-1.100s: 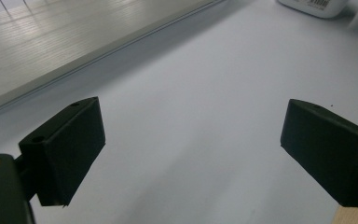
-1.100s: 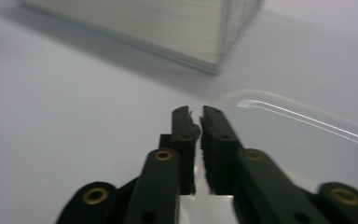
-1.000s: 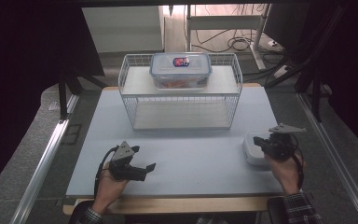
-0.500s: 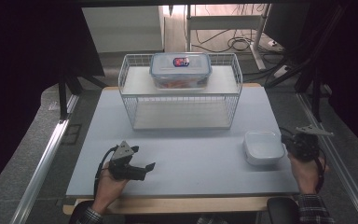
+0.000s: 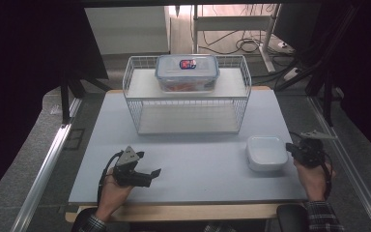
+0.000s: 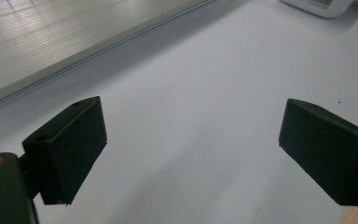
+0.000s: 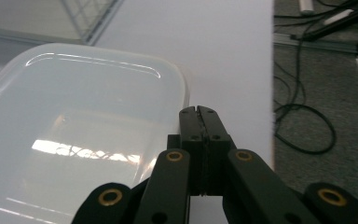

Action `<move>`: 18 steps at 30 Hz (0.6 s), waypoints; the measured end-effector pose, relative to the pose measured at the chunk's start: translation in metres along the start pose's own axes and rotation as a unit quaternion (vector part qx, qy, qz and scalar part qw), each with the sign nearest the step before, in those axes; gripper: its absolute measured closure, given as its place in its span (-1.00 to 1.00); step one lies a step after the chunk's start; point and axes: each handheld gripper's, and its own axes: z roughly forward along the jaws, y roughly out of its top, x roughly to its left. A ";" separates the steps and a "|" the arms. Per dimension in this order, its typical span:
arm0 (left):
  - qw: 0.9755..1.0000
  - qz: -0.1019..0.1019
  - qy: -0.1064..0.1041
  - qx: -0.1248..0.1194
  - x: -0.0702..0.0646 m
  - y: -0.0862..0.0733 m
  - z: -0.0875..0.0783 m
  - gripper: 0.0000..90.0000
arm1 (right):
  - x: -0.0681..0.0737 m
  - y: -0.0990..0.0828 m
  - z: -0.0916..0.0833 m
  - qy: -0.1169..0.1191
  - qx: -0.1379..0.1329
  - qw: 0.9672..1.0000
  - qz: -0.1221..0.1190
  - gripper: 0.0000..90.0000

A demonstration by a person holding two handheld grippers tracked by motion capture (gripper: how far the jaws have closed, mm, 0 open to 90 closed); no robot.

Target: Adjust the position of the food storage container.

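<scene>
The right gripper (image 5: 290,147) is sitting at the right edge of the table (image 5: 198,164), held in the person's right hand (image 5: 311,176). Its jaws are pressed fully together with nothing between them, as the right gripper view shows clearly (image 7: 199,112). Their tips are lying just beside the right edge of a white shallow container (image 5: 266,152); whether they are touching its rim cannot be told. In the right gripper view this container (image 7: 74,130) is spreading out to the left of the closed jaws, its smooth rounded surface catching reflections of the light.

The container is resting flat on the table, on the right side, in front of the wire rack (image 5: 187,96) and well apart from it.

The left gripper (image 5: 149,173) is lying low over the near left part of the table, held in the person's left hand (image 5: 113,188). Its jaws are standing wide apart and are holding nothing; in the left gripper view (image 6: 191,149) there is bare table surface between the two black pads (image 6: 70,149).

On the upper shelf of the wire rack a clear lidded box (image 5: 187,72) is standing, with something red showing inside and a small label on its lid.
</scene>
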 end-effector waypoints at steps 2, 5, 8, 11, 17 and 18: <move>1.000 0.000 0.000 0.001 0.000 0.000 0.000 -0.84 | 0.006 0.001 0.002 0.011 0.002 1.000 -0.005 0.99; 1.000 0.002 0.000 0.002 0.000 0.000 0.000 -0.83 | 0.017 0.003 0.006 0.033 0.009 0.999 -0.013 0.99; 1.000 0.002 0.001 0.003 0.000 0.000 0.001 -0.83 | 0.022 0.003 0.007 0.043 0.012 0.999 -0.016 0.99; 1.000 0.003 0.001 0.003 0.000 0.000 0.001 -0.83 | 0.031 0.004 0.008 0.059 0.016 0.998 -0.021 0.99; 1.000 0.004 0.001 0.005 -0.001 0.000 0.001 -0.83 | 0.051 0.005 0.011 0.093 0.022 0.995 -0.036 0.99; 1.000 0.004 0.001 0.006 -0.001 0.000 0.002 -0.83 | 0.051 0.005 0.011 0.093 0.022 0.995 -0.036 0.99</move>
